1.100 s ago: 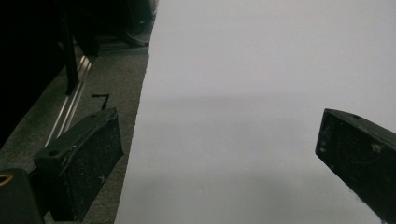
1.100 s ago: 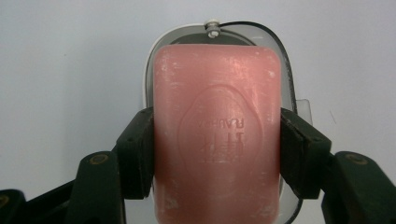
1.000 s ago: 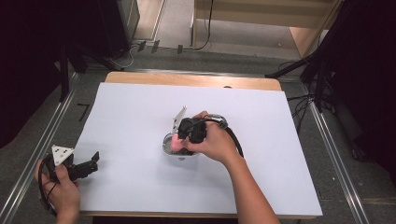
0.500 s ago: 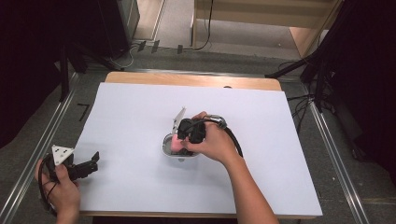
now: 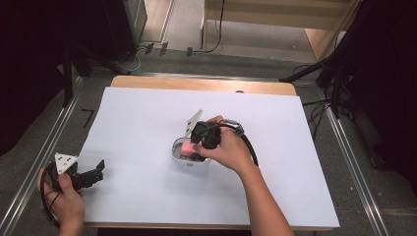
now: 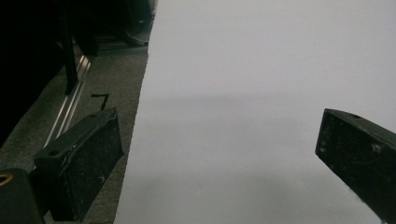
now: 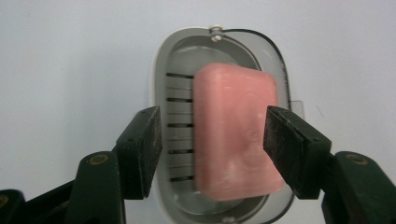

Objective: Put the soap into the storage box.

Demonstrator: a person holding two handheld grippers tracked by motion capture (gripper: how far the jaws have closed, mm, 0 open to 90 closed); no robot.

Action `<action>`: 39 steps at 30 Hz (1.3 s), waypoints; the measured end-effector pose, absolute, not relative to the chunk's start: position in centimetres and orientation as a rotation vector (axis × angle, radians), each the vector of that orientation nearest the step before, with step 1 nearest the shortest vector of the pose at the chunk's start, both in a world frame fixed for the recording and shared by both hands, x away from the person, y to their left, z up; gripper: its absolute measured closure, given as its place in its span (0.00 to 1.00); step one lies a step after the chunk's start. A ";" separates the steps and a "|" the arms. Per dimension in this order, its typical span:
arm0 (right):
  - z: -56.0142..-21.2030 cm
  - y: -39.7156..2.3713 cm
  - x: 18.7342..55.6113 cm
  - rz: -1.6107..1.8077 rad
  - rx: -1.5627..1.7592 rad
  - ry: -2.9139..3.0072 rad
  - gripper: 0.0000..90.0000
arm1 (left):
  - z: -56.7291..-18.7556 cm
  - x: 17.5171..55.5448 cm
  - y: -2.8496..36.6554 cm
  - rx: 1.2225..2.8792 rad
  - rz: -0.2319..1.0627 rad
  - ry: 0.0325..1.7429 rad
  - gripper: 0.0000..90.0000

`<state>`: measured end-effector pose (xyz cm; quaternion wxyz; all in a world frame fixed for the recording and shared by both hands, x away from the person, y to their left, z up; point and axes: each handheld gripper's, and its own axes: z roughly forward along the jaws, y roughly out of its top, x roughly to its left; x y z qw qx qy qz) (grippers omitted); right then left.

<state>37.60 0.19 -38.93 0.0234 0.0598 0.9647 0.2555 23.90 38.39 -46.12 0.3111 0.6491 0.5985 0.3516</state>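
At the front left corner of the white sheet (image 5: 147, 196), the left gripper (image 5: 93, 175) rests in the person's left hand (image 5: 64, 201), its 2 jaws spread wide apart over bare sheet. Near the middle of the sheet sits a grey soap dish (image 7: 161, 93) with a slotted floor, and a pink soap bar (image 7: 236, 130) lies in it. The right gripper (image 7: 212, 140) hangs over the dish, its 2 jaws flanking the bar; the right pad touches it, while a gap shows at the left.
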 end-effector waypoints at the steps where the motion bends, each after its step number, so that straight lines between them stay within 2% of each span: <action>1: -38.8 0.0 37.6 0.801 0.204 2.976 0.44 | -46.1 23.9 38.4 1.714 0.929 1.579 0.01; 12: -38.7 -1.6 37.4 0.849 0.289 2.948 0.39 | -46.1 23.9 38.3 1.715 0.932 1.582 0.01; 16: -39.0 -2.6 37.2 0.843 0.333 2.920 0.30 | -46.1 23.9 38.3 1.714 0.931 1.582 0.01; 30: -39.6 -5.5 37.0 0.877 0.456 2.876 0.14 | -46.1 23.9 38.3 1.714 0.934 1.581 0.01; 36: -40.0 -6.7 36.9 0.862 0.519 2.847 0.03 | -46.1 23.9 38.3 1.714 0.936 1.581 0.01; 39: -40.3 -7.3 36.8 0.856 0.551 2.837 0.02 | -46.1 23.9 38.3 1.715 0.933 1.579 0.01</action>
